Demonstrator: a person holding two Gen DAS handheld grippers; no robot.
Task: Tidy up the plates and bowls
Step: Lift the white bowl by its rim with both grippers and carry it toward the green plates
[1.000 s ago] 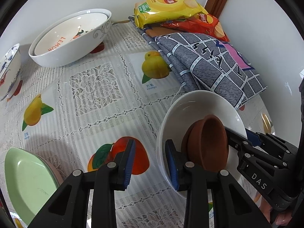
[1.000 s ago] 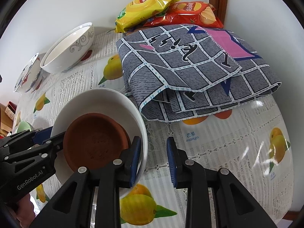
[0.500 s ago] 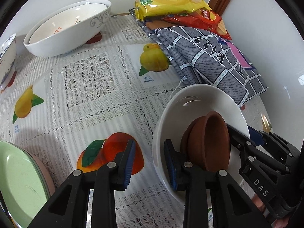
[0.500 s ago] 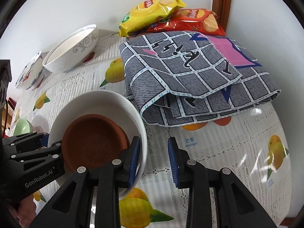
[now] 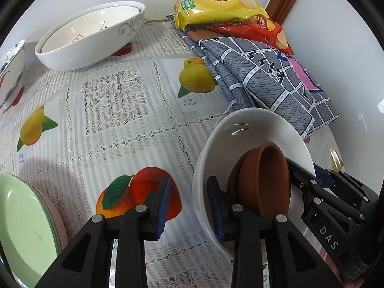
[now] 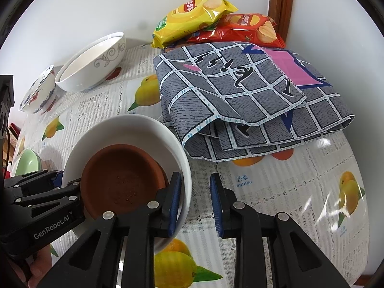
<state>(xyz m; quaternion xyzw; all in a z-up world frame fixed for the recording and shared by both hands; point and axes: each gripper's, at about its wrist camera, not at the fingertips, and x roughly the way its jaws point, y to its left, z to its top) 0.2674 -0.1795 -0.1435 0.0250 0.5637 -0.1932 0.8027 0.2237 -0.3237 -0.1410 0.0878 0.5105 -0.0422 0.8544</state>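
Still spread, both hand-held grippers, left and right, straddling the white bowl rim, brown dish inside, green plates clearest in left view, bowl slightly nearer.

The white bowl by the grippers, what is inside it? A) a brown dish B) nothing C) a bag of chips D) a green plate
A: a brown dish sits inside the white bowl, plain in both wrist views.
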